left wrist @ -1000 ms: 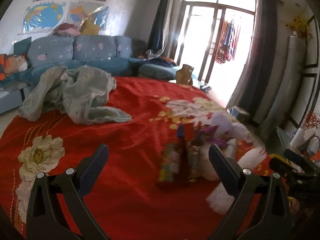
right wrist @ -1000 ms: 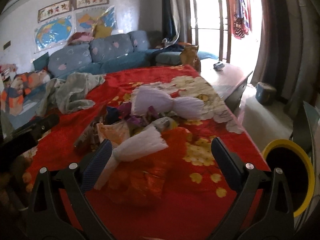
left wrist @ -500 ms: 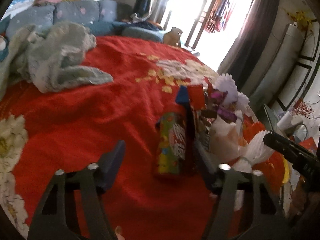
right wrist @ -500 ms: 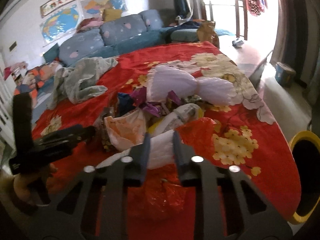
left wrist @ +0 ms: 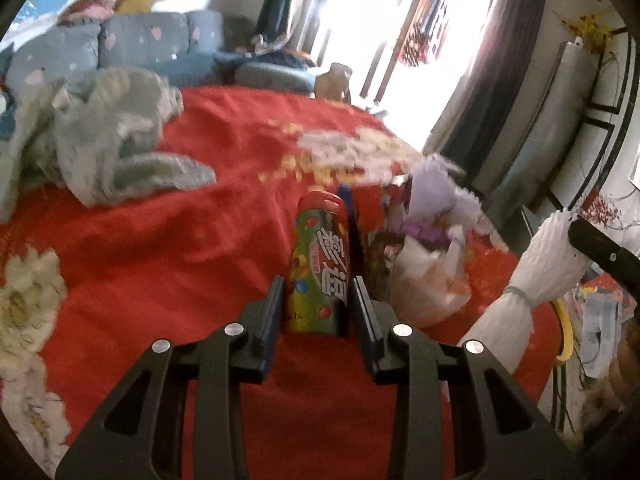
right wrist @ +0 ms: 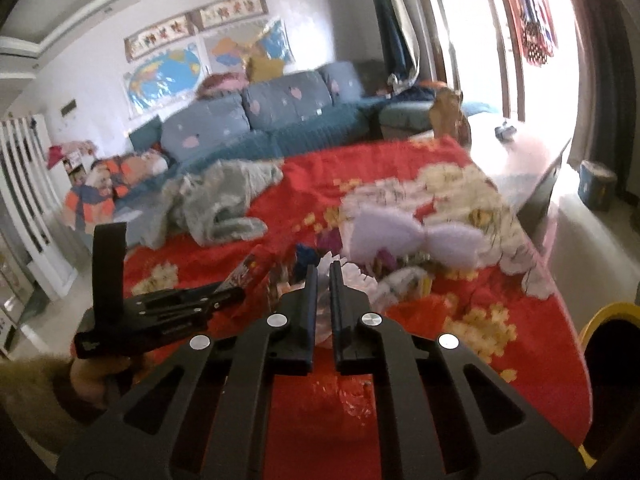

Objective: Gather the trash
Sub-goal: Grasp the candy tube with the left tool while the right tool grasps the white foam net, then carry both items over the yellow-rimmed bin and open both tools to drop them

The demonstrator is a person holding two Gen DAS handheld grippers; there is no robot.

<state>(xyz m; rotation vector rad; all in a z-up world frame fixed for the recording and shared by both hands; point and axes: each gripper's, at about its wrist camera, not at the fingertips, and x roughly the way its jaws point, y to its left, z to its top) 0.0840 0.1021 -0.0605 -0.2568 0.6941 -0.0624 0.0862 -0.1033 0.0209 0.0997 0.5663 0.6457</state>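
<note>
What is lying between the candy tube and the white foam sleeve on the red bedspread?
In the left wrist view, a crumpled white plastic bag lies between the candy tube, gripped by the left gripper, and the white foam sleeve.

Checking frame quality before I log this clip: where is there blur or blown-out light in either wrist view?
Left wrist view: the window is blown out white; the grey cloth and far bedspread pattern are smeared, while the candy tube in the left hand-held gripper stays readable. Right wrist view: the window glares at right, the white bow-shaped wrapper is motion-blurred, and fisheye bends the room edges.
</note>
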